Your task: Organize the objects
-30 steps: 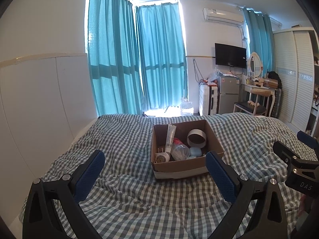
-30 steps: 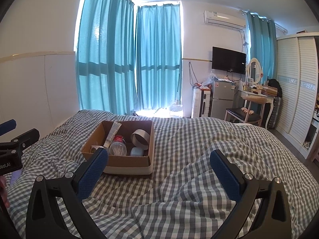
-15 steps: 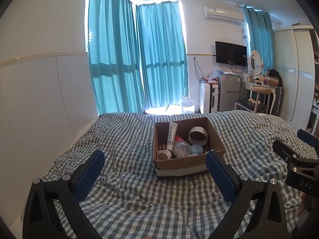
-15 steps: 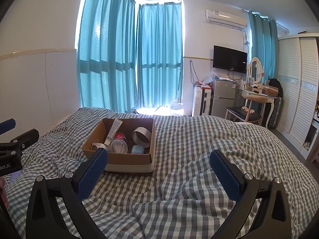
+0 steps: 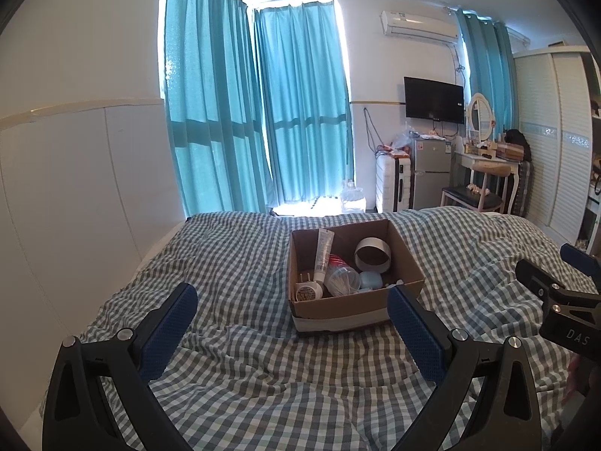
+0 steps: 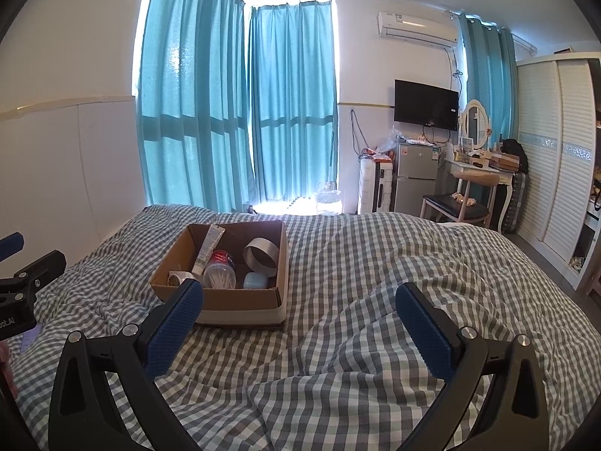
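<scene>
An open cardboard box (image 5: 340,310) (image 6: 240,306) sits on the checked bed cover. Inside it are a white tube (image 5: 323,253) (image 6: 207,247) leaning on the far wall, a clear jar with a red cap (image 5: 340,277) (image 6: 221,271), a tape roll (image 5: 372,256) (image 6: 261,256), a light blue case (image 5: 370,280) (image 6: 255,281) and a round white plug (image 5: 308,293). My left gripper (image 5: 291,310) is open and empty, just short of the box. My right gripper (image 6: 299,308) is open and empty, to the right of the box; it also shows in the left wrist view (image 5: 556,282).
The checked bed cover (image 6: 375,263) is rumpled, with folds near both grippers. A white wall panel (image 5: 75,188) runs along the left of the bed. Beyond the bed stand teal curtains (image 5: 285,124), a suitcase, a small fridge (image 6: 415,176), a dressing table and chair (image 6: 456,205), and a wardrobe.
Both grippers have shifted slightly, so the box sits a little higher and closer in each view. Both stay open and empty. The box's contents have not moved.
</scene>
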Available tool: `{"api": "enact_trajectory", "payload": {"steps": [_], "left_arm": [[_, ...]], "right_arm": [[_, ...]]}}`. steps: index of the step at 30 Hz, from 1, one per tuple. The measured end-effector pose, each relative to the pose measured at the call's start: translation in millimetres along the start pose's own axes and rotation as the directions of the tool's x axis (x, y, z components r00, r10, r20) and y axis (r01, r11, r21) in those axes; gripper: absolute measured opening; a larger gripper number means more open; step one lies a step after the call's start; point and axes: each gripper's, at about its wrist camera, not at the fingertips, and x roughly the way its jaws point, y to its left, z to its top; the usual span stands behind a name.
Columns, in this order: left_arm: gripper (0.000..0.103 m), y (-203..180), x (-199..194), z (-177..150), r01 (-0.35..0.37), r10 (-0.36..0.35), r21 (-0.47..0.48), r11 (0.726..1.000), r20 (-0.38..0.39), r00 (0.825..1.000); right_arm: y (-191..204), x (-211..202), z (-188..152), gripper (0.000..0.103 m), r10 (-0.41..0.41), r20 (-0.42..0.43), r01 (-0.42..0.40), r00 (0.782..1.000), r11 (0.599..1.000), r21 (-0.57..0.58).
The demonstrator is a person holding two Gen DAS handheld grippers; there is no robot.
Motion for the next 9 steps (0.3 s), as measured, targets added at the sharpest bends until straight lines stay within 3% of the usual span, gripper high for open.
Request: {"api": "enact_trajectory", "payload": {"steps": [9], "left_arm": [[0.103, -0.7, -1.6, 0.0, 0.002, -0.002, -0.009, 1.000, -0.004, 1.000]], "right_arm": [[1.5, 3.2, -2.6, 0.103, -0.003, -0.018, 0.003, 1.000, 1.000, -0.004]]}}
